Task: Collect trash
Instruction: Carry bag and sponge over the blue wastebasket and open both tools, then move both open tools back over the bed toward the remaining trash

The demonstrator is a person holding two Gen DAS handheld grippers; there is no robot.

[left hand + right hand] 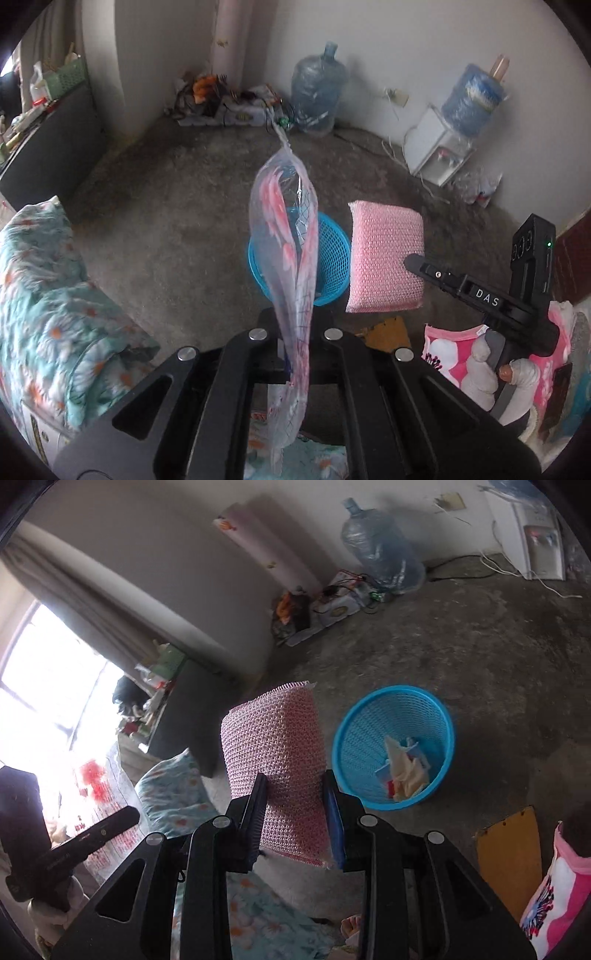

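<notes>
My left gripper (pixel 295 326) is shut on a clear plastic bag (pixel 284 229) with pink and red print, which stands up in front of the camera. Beyond the bag, on the floor, stands a blue mesh basket (pixel 334 258). In the right wrist view my right gripper (pixel 293 779) is shut on a pink mesh sponge (pixel 273 753), one pad on each side. The basket (pixel 393 716) sits right of the sponge, with paper and wrappers (pixel 404 768) in its bottom. The left wrist view shows the sponge (pixel 384 258) held right of the basket.
Grey concrete floor (pixel 177 221) all around. A floral quilt (pixel 44 295) lies at the left. Two water jugs (pixel 317 92), a white dispenser (pixel 436 151) with cords, and corner clutter (pixel 221 99) line the far wall. A yellow board (pixel 509 856) lies near pink clothing (pixel 557 893).
</notes>
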